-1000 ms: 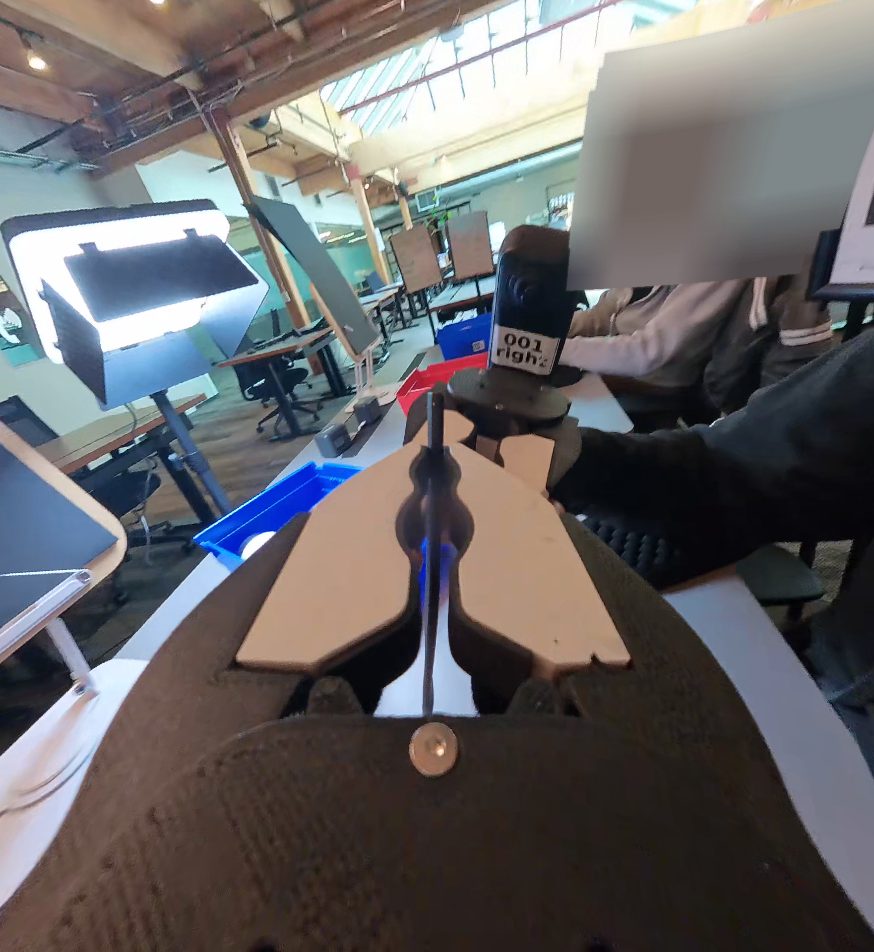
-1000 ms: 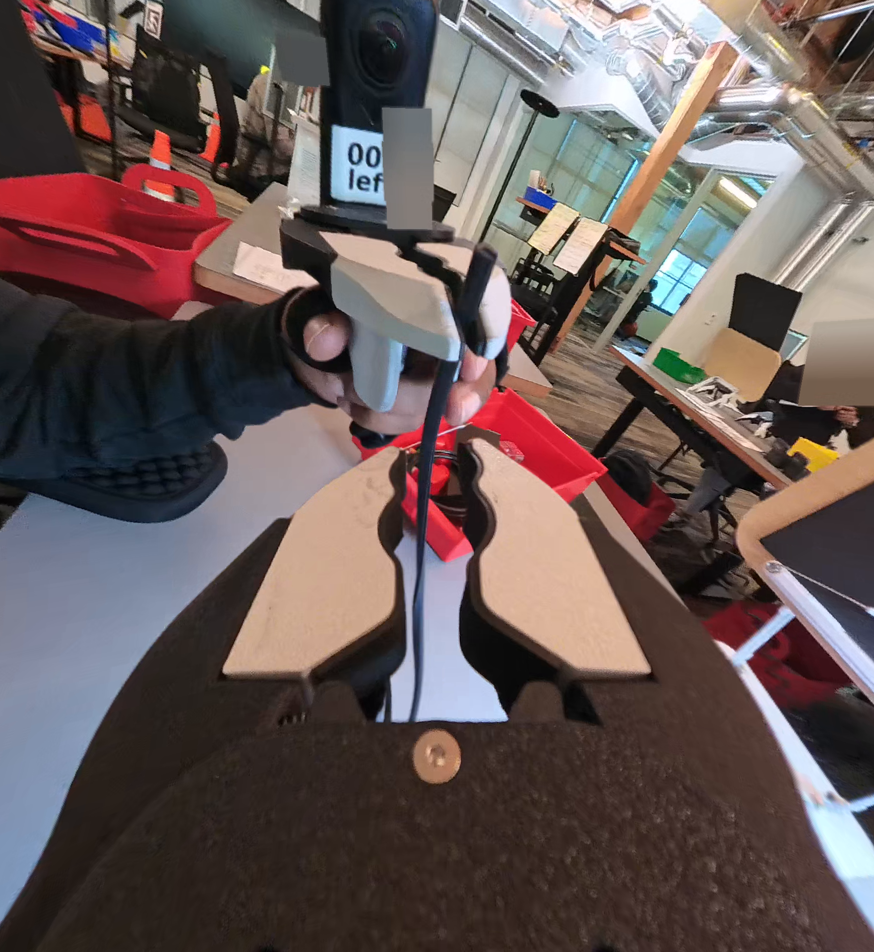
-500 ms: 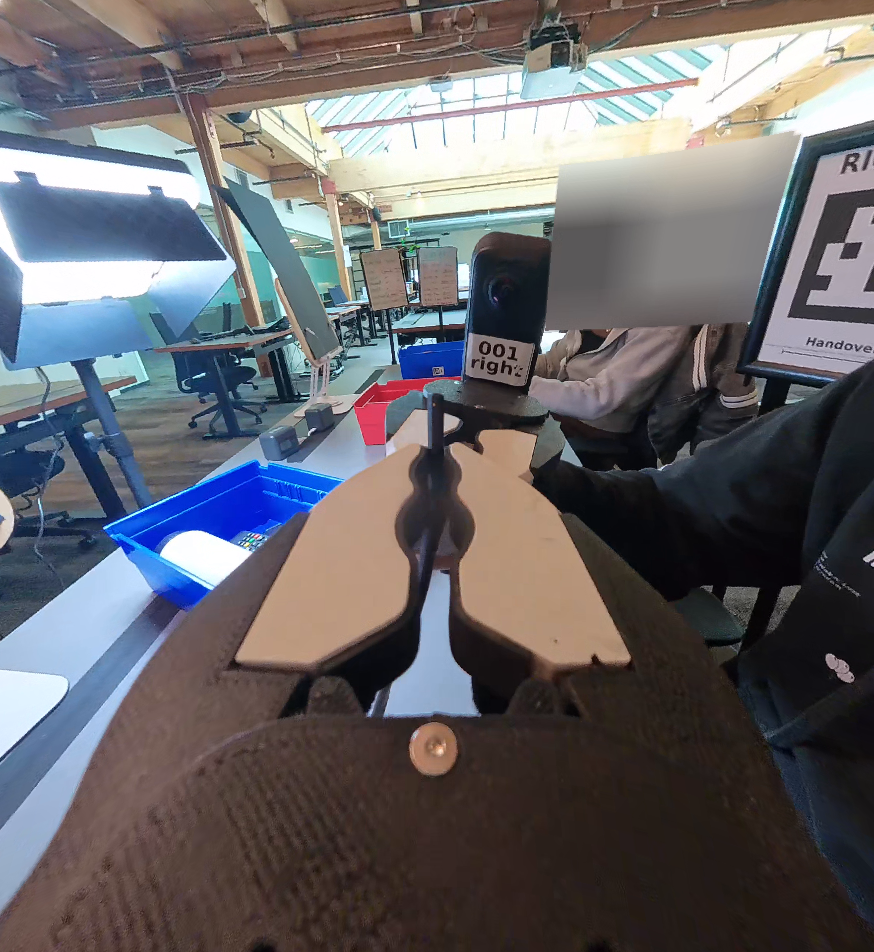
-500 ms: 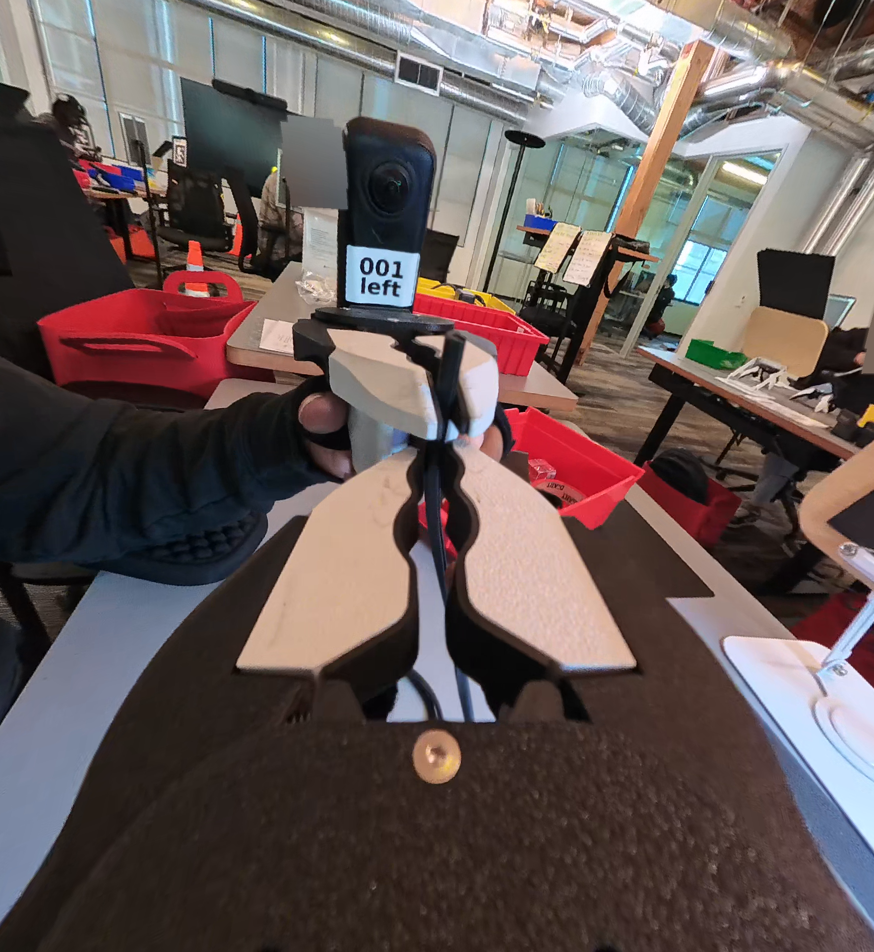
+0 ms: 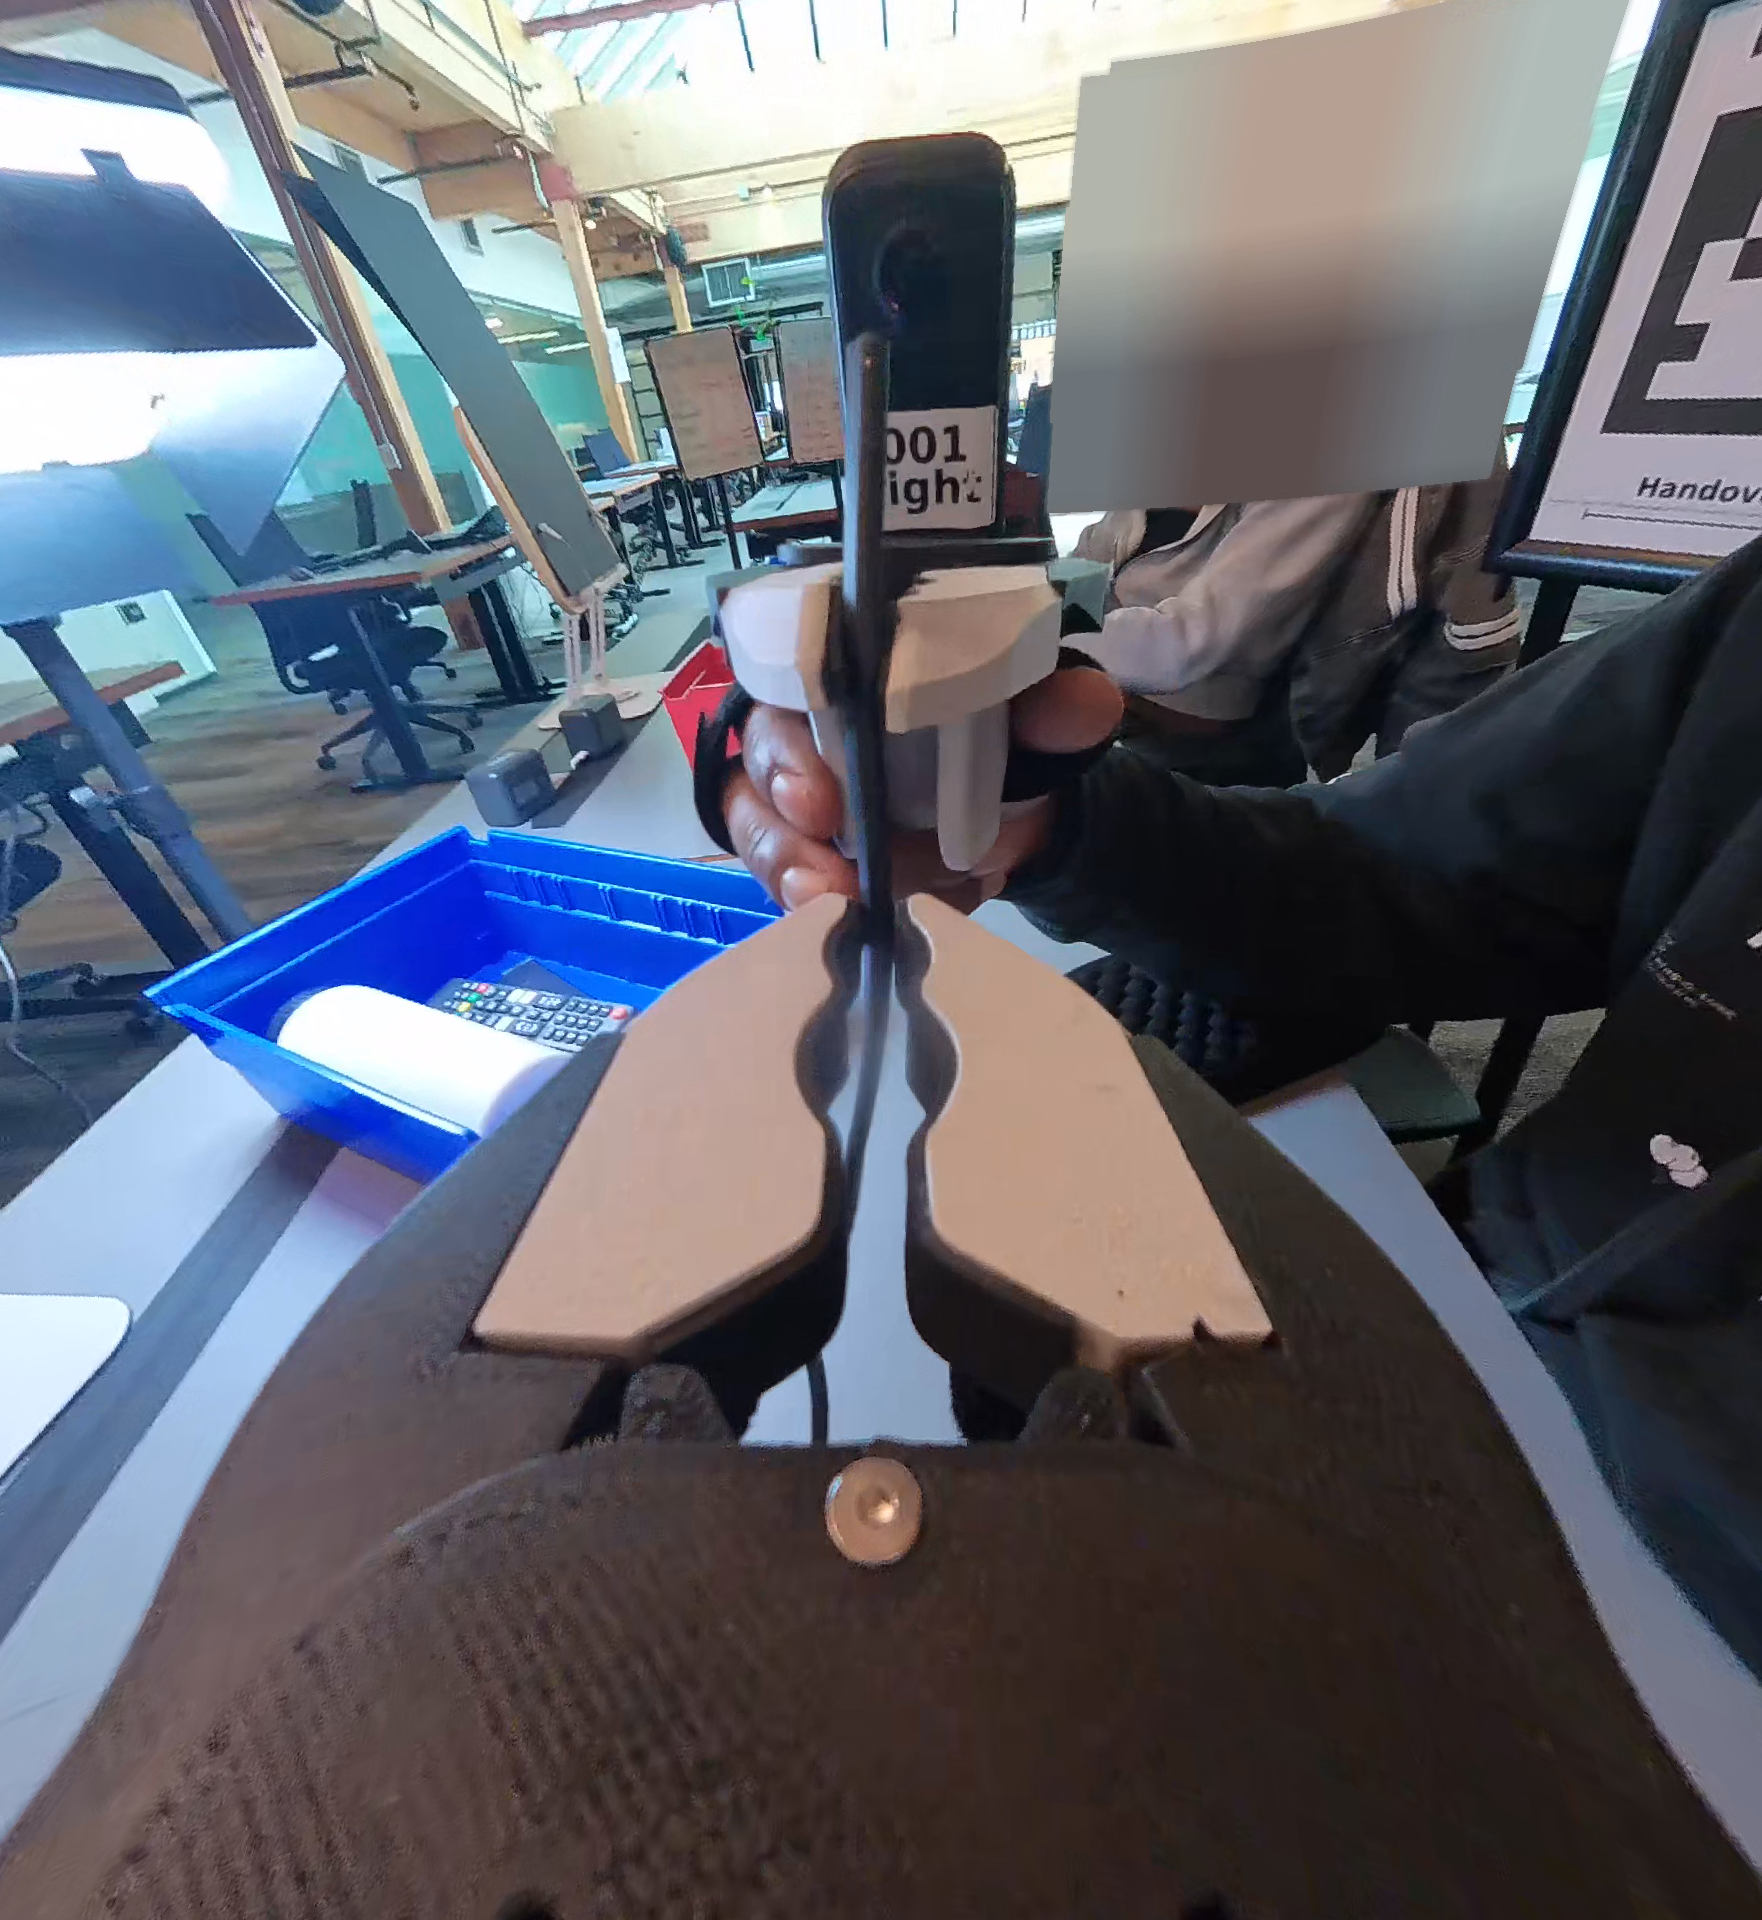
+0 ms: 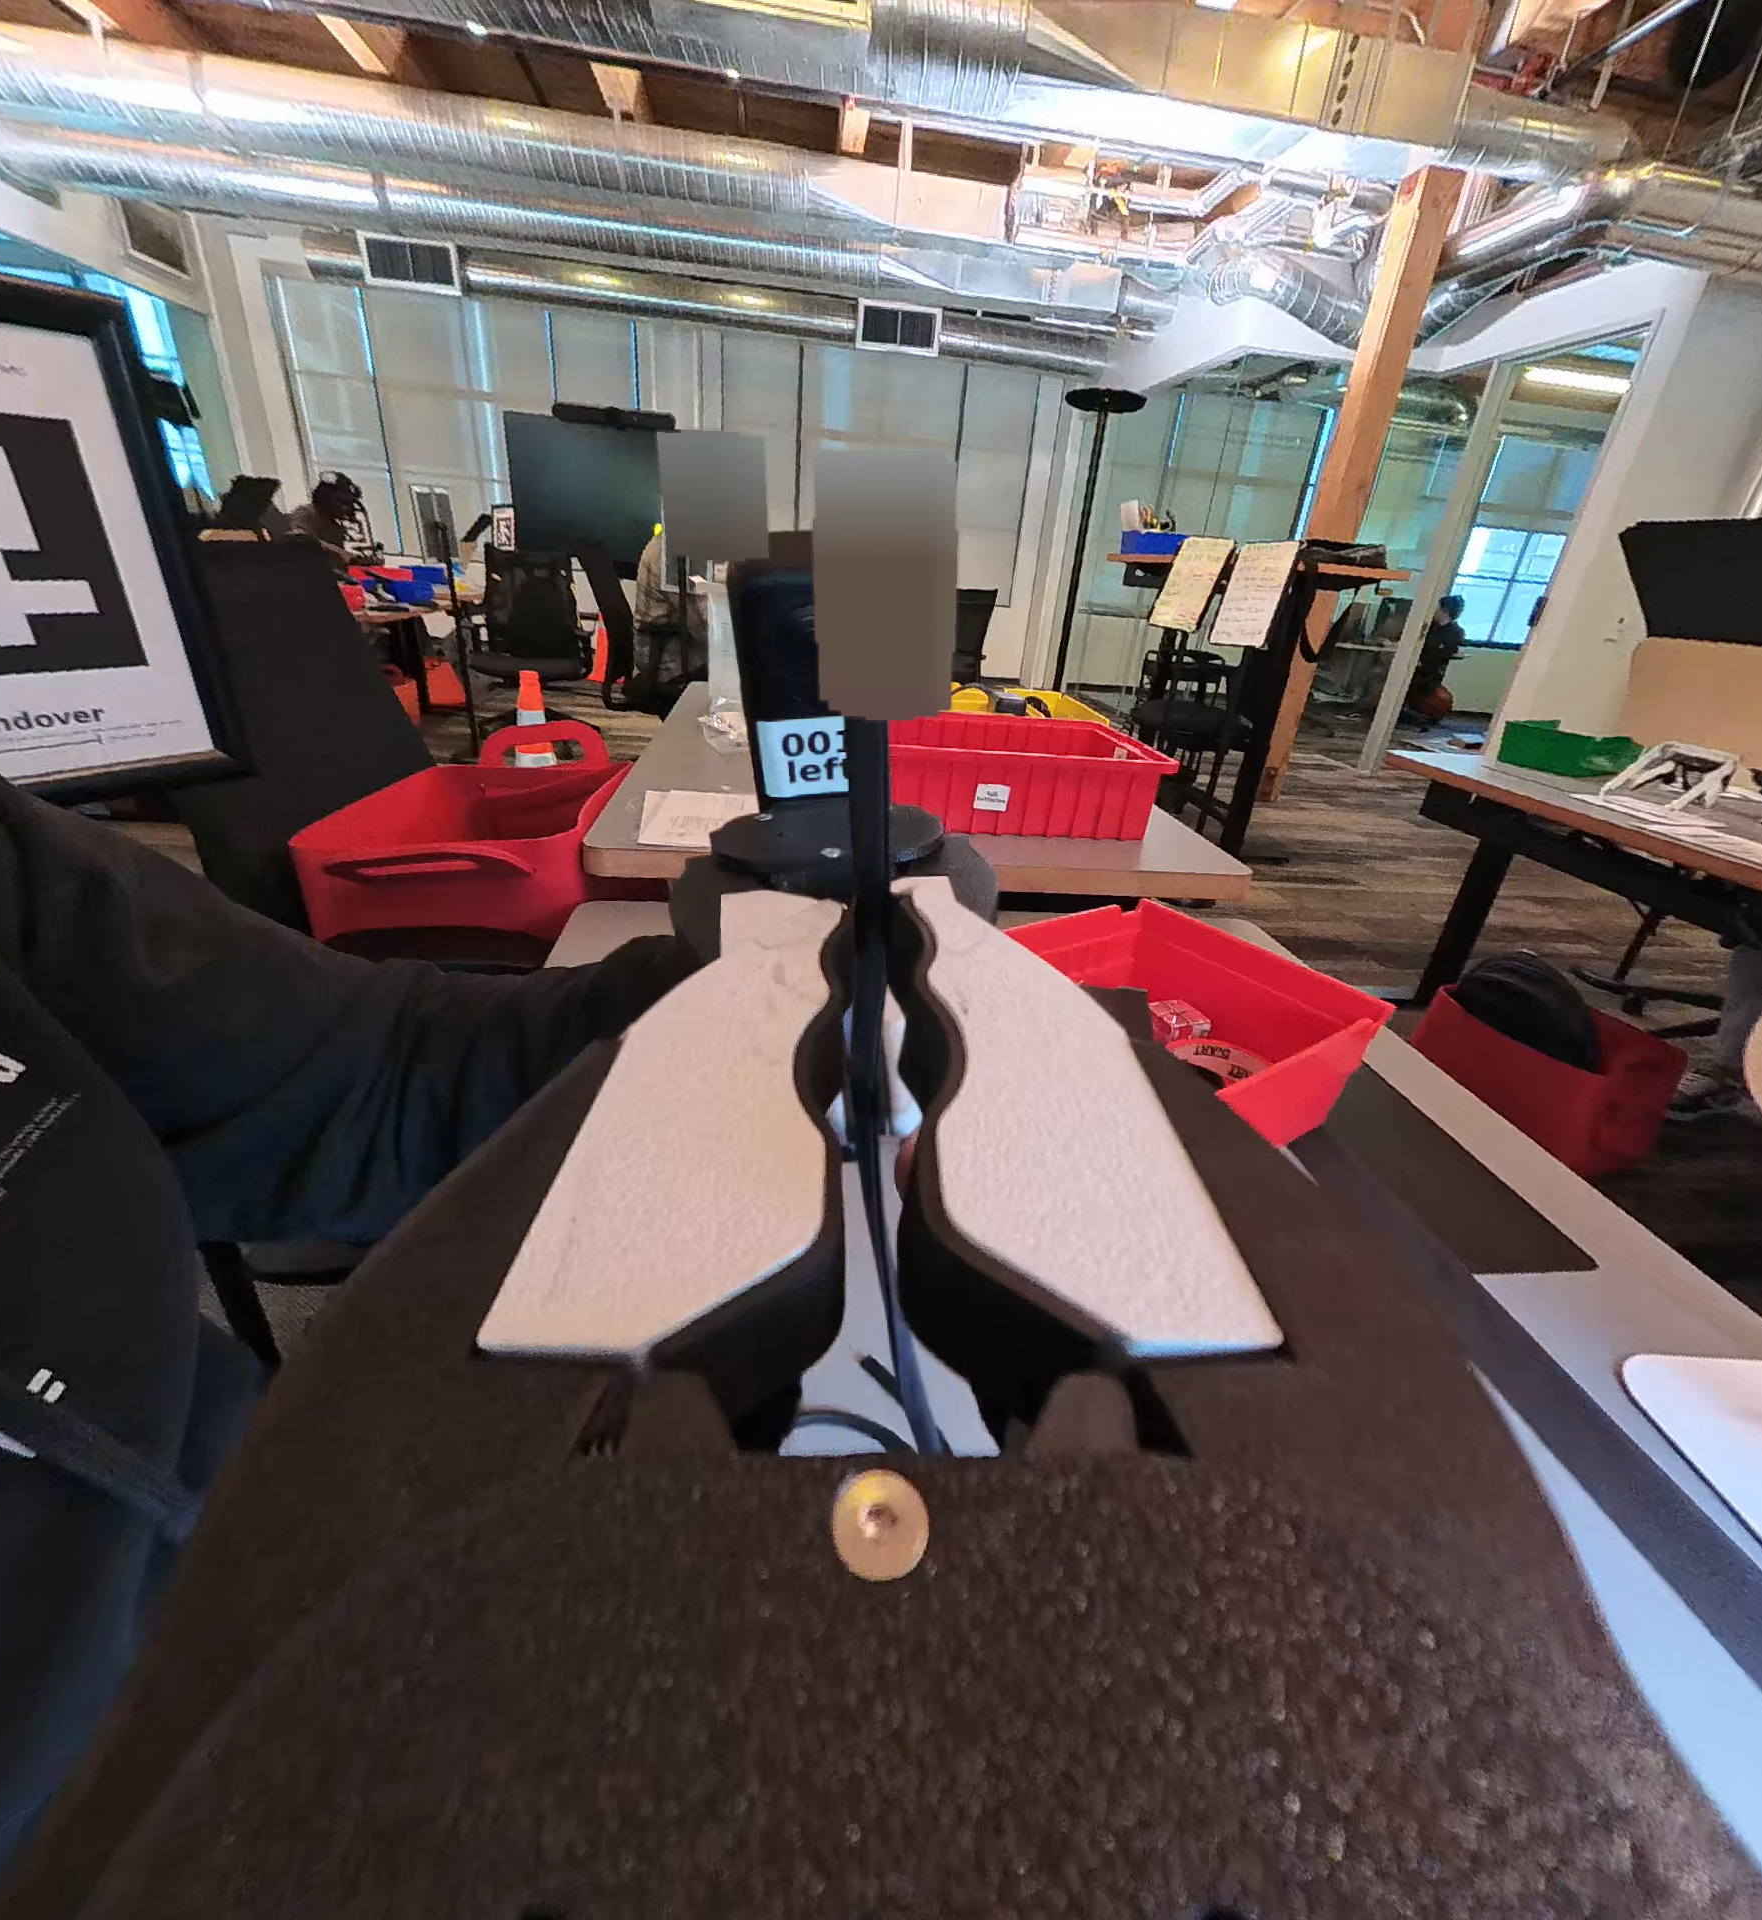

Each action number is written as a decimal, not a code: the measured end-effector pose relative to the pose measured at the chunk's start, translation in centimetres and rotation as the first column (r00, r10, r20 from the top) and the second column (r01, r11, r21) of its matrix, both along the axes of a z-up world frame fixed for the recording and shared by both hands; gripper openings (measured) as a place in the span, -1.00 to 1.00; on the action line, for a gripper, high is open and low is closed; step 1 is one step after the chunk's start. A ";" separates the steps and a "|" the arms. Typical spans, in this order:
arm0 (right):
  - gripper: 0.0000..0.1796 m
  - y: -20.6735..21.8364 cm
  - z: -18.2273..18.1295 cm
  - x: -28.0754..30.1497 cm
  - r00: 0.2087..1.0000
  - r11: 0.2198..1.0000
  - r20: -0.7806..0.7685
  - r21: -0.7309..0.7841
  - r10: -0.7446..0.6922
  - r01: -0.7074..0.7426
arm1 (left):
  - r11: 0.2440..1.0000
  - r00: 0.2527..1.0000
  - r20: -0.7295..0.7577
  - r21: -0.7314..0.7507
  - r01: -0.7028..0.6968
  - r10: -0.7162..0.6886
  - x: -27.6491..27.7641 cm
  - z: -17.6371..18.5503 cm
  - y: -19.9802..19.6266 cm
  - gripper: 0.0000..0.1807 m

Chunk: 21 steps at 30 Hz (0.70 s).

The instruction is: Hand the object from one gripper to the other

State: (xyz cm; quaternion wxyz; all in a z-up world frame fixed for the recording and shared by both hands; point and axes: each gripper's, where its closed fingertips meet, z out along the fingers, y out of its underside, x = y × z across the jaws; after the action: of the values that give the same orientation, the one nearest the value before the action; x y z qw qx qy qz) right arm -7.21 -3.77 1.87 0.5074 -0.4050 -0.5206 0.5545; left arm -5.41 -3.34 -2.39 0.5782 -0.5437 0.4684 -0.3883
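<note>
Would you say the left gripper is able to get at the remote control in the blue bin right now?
Probably not yet: the left gripper is shut on the black cable, which the right gripper also grips. Otherwise the remote control lies uncovered in the open blue bin.

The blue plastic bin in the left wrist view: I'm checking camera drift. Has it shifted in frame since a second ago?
Yes. The blue plastic bin now shows more fully, left of the left gripper, not hidden behind its fingers.

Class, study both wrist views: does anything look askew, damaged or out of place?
Nothing stands out. The black cable runs straight between the left gripper and the right gripper, both shut on it.
</note>
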 end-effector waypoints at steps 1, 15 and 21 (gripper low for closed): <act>-0.94 0.1 0.0 0.0 1.000 1.000 -0.002 -0.015 0.003 -0.003 | 1.000 1.000 0.000 -0.011 0.001 -0.001 0.1 0.0 0.0 -0.94; -0.66 1.6 -0.4 0.0 1.000 0.994 -0.011 -0.106 0.009 -0.010 | 0.982 0.990 0.139 -0.190 0.000 0.027 -0.5 1.8 0.8 -0.95; -0.70 2.4 -3.9 -1.0 0.988 1.000 0.153 0.004 -0.030 0.030 | 0.980 0.983 0.172 -0.198 -0.028 0.063 -1.3 2.1 1.5 -0.95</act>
State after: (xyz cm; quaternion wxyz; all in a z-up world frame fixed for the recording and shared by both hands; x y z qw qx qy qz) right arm -8.21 -1.40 -2.06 0.4747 -0.4538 -0.5524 0.5135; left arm -6.75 -1.81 -0.27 0.5705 -0.5714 0.3620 -0.4657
